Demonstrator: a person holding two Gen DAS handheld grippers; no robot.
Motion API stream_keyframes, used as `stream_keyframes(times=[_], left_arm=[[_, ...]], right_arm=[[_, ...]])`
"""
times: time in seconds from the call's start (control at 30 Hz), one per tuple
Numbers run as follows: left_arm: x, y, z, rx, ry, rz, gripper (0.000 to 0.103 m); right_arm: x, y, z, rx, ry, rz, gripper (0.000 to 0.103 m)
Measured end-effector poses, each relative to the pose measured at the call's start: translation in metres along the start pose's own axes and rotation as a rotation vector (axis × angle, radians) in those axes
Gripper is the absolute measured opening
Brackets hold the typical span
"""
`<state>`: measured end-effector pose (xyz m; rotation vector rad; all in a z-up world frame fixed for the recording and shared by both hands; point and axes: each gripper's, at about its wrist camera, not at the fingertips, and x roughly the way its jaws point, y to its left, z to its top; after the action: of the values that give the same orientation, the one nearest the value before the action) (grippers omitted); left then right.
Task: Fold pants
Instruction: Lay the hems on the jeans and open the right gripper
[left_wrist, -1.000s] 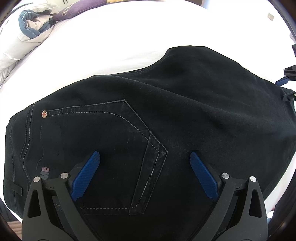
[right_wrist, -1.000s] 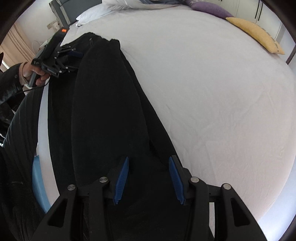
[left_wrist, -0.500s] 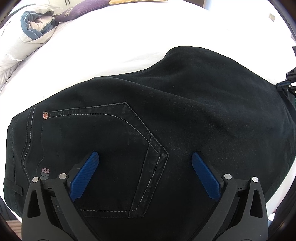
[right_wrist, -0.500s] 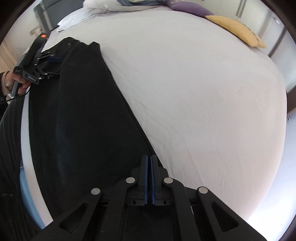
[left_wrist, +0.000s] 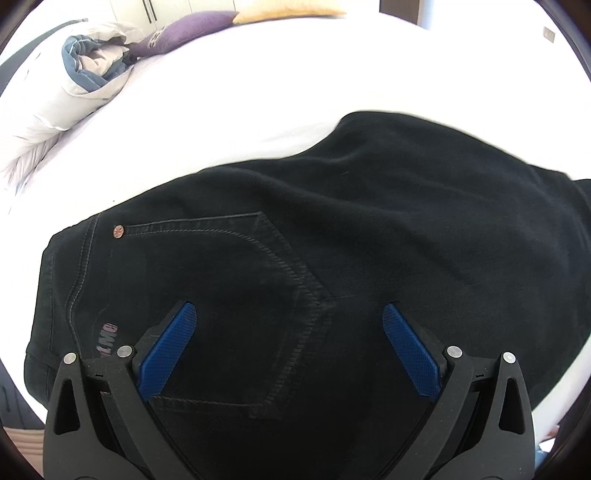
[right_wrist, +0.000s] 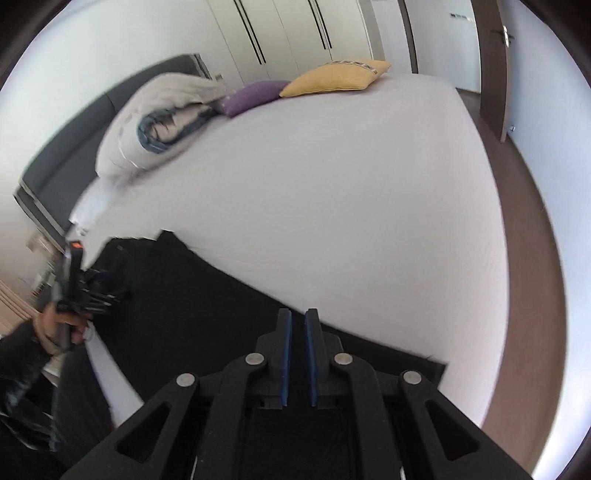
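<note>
Black pants lie flat on the white bed sheet, back pocket up. My left gripper hovers just above the pocket with its blue pads wide open and nothing between them. In the right wrist view the pants run along the near edge of the bed, with the leg end at the right. Above that leg, my right gripper has its jaws opening, the pads a narrow slot apart. No cloth visibly hangs from them. A hand holds the left gripper at the far left, blurred.
A rolled grey duvet, a purple pillow and a yellow pillow lie at the head of the bed. White wardrobes stand behind. A brown floor and a door are to the right.
The right gripper went from half open to shut at the pants' edge, then parted slightly. It rose and rolled, so the whole bed now shows. The left gripper barely moved.
</note>
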<state>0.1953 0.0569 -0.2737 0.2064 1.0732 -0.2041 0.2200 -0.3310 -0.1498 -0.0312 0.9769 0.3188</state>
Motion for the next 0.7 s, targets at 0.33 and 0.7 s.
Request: stream_keyframes(times=[0.33, 0.7], left_arm=[[0.006, -0.006, -0.002, -0.027, 0.039, -0.026, 0.103], [-0.012, -0.017, -0.024, 0.028, 0.029, 0.005, 0.103]], right_arm=[[0.023, -0.024, -0.093, 0.149, 0.131, -0.218, 0.000], [-0.022, 0.034, -0.058, 0.296, -0.069, 0.034, 0.038]])
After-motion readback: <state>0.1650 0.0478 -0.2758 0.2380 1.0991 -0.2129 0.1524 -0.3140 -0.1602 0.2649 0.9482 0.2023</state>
